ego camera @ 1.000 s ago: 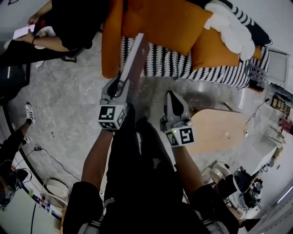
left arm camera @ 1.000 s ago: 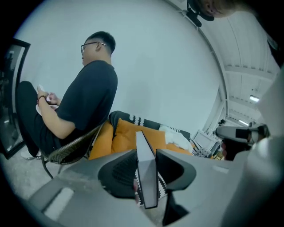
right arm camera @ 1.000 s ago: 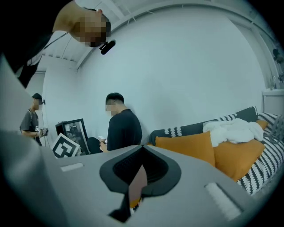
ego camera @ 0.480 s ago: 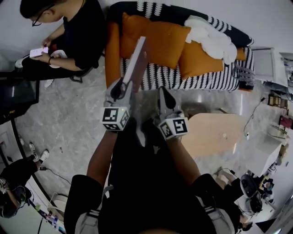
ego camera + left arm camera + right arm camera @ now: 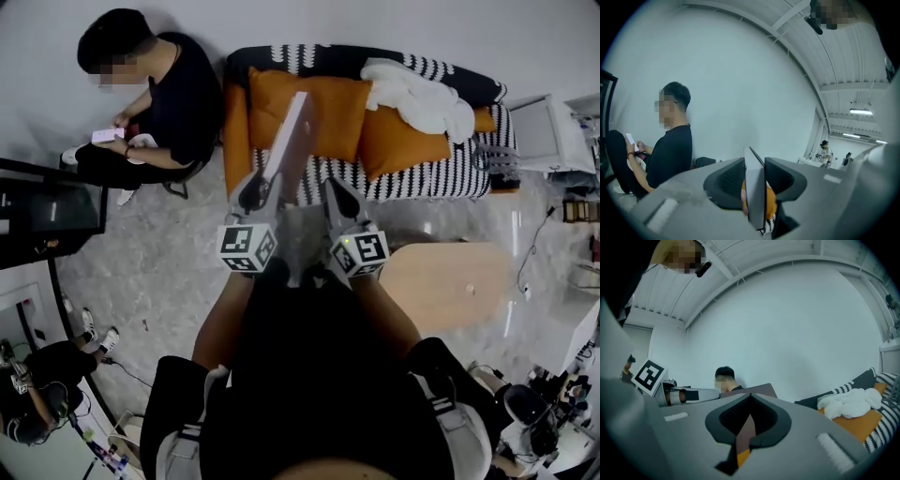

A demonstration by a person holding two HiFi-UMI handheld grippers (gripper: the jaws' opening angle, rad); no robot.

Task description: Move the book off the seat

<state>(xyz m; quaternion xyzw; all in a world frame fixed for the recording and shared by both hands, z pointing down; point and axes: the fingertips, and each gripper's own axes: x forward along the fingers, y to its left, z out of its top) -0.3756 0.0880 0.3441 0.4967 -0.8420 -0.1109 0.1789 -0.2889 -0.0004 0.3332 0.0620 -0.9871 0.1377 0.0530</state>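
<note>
book [image 5: 289,141] being held on edge in mid-air, clear of the sofa [image 5: 441,173] seat | left gripper [image 5: 266,180] clamping its near end | right gripper [image 5: 331,189] hanging alongside, jaws together, carrying nothing | removal looking done; set-down elsewhere remaining

There is one book [image 5: 286,150]. There are two claws, the left claw [image 5: 262,183] and the right claw [image 5: 330,186]. One striped sofa [image 5: 431,178] carries at least three orange cushions [image 5: 314,112] and one white throw [image 5: 417,94]. There is one wooden table [image 5: 450,281]. Two other people show from overhead: one seated person [image 5: 159,103] and one person at the lower left edge [image 5: 37,384].
</note>
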